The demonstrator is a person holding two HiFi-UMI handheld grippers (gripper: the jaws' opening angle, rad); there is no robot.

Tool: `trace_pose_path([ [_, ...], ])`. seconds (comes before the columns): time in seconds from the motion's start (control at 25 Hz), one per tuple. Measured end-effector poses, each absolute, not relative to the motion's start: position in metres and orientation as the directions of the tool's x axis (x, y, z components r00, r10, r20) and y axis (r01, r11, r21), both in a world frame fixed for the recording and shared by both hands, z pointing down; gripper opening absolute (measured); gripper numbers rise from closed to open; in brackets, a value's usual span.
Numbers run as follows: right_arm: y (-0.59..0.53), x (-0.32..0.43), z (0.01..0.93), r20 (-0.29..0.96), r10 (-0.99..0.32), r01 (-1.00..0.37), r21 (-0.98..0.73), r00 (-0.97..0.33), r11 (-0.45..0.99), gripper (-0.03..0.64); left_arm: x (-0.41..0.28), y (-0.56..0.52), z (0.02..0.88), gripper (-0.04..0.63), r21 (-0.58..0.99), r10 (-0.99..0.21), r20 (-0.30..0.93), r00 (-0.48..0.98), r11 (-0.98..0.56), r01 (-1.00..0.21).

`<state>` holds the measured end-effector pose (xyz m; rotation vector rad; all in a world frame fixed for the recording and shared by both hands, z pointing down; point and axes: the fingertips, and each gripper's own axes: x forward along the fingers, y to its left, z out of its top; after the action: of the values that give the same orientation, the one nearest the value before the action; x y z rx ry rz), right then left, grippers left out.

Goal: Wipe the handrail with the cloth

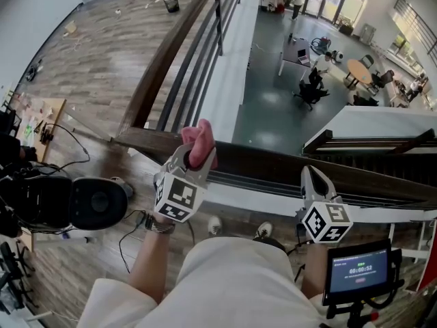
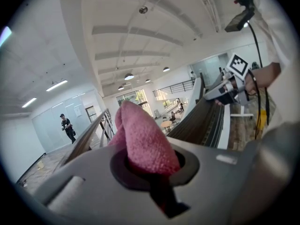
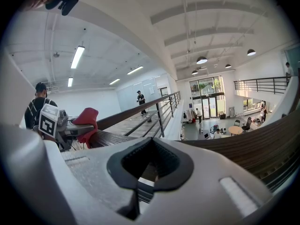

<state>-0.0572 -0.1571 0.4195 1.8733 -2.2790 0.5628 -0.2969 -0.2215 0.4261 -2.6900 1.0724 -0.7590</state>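
Handrail (image 1: pixel 293 166) runs crosswise just ahead of the person, stretching rightward from its corner. There the left gripper (image 1: pixel 194 153) has its jaws clamped on the pink cloth (image 1: pixel 199 141). The right gripper (image 1: pixel 313 176), jaws together and empty, sits by the rail farther right.

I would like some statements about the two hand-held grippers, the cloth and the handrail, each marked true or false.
1. The left hand-held gripper grips a pink cloth. True.
2. The right hand-held gripper grips a second cloth. False: its jaws are together with nothing between them.
3. The handrail is dark brown. True.
4. The pink cloth hangs down below the handrail. False: it sticks up out of the jaws, over the handrail's corner.
5. A small screen shows beside the left hand-held gripper. False: it is at the lower right, near the right hand-held gripper.
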Motion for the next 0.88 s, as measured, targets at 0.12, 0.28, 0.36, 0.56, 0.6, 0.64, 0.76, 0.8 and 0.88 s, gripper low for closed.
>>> trace_pose_path([
  [0.12, -0.158, -0.058, 0.418, 0.338, -0.916, -0.968, -0.196, -0.218, 0.157, 0.003, -0.297, -0.221, 0.425, 0.034, -0.314, -0.685, 0.387, 0.617, -0.727, -0.611],
  [0.28, -0.161, -0.061, 0.416, 0.34, -0.914, -0.967, -0.197, -0.222, 0.162, 0.003, -0.301, -0.221, 0.423, 0.034, -0.321, -0.702, 0.366, 0.612, -0.712, -0.625],
  [0.36, -0.162, -0.064, 0.415, 0.342, -0.912, -0.966, -0.196, -0.226, 0.165, 0.003, -0.302, -0.221, 0.422, 0.034, -0.322, -0.71, 0.356, 0.608, -0.704, -0.633],
  [0.56, -0.161, -0.065, 0.416, 0.344, -0.91, -0.966, -0.191, -0.234, 0.176, 0.003, -0.299, -0.217, 0.422, 0.034, -0.297, -0.715, 0.349, 0.605, -0.697, -0.653],
  [0.6, -0.161, -0.065, 0.416, 0.343, -0.909, -0.966, -0.189, -0.235, 0.178, 0.003, -0.298, -0.216, 0.422, 0.034, -0.295, -0.715, 0.347, 0.607, -0.698, -0.653],
  [0.64, -0.161, -0.065, 0.416, 0.342, -0.909, -0.965, -0.189, -0.237, 0.181, 0.003, -0.297, -0.216, 0.423, 0.034, -0.294, -0.714, 0.346, 0.609, -0.698, -0.653],
  [0.76, -0.161, -0.066, 0.417, 0.341, -0.908, -0.964, -0.188, -0.243, 0.187, 0.003, -0.291, -0.214, 0.423, 0.034, -0.301, -0.708, 0.342, 0.618, -0.705, -0.642],
  [0.8, -0.161, -0.067, 0.417, 0.341, -0.908, -0.964, -0.188, -0.245, 0.189, 0.003, -0.289, -0.213, 0.423, 0.034, -0.301, -0.706, 0.34, 0.621, -0.708, -0.639],
  [0.88, -0.161, -0.068, 0.417, 0.34, -0.907, -0.963, -0.188, -0.249, 0.194, 0.003, -0.285, -0.212, 0.423, 0.034, -0.294, -0.701, 0.338, 0.627, -0.712, -0.637],
])
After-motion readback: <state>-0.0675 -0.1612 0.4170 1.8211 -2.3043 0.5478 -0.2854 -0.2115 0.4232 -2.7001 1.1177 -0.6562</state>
